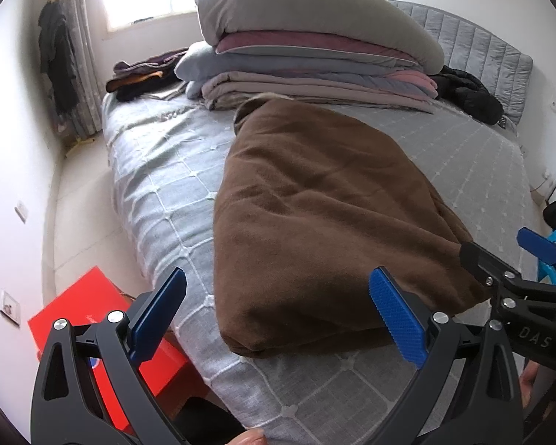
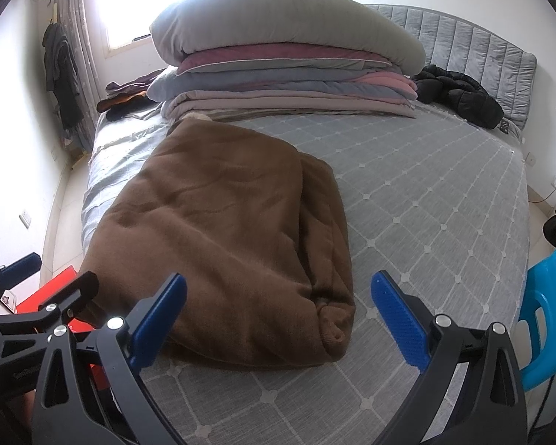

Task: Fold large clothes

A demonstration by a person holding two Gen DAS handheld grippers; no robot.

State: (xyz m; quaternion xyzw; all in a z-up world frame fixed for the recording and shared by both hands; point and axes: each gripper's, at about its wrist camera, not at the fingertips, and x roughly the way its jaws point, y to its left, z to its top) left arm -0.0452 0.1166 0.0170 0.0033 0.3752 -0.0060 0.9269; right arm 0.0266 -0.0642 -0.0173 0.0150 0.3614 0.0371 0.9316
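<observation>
A brown fleece garment (image 1: 315, 215) lies folded into a long thick bundle on the grey bed (image 1: 159, 170); it also shows in the right wrist view (image 2: 218, 230). My left gripper (image 1: 278, 319) is open and empty, just above the garment's near end. My right gripper (image 2: 278, 319) is open and empty, a little short of the garment's near right corner. The right gripper also shows at the right edge of the left wrist view (image 1: 500, 256), open beside the garment. The left gripper shows at the left edge of the right wrist view (image 2: 52, 274), open.
A stack of folded quilts with a grey pillow (image 2: 285, 44) on top stands at the head of the bed. A black jacket (image 2: 459, 92) lies at the back right, dark clothes (image 2: 126, 96) at the back left. A red box (image 1: 103, 322) sits on the floor left, a blue chair (image 2: 545, 311) right.
</observation>
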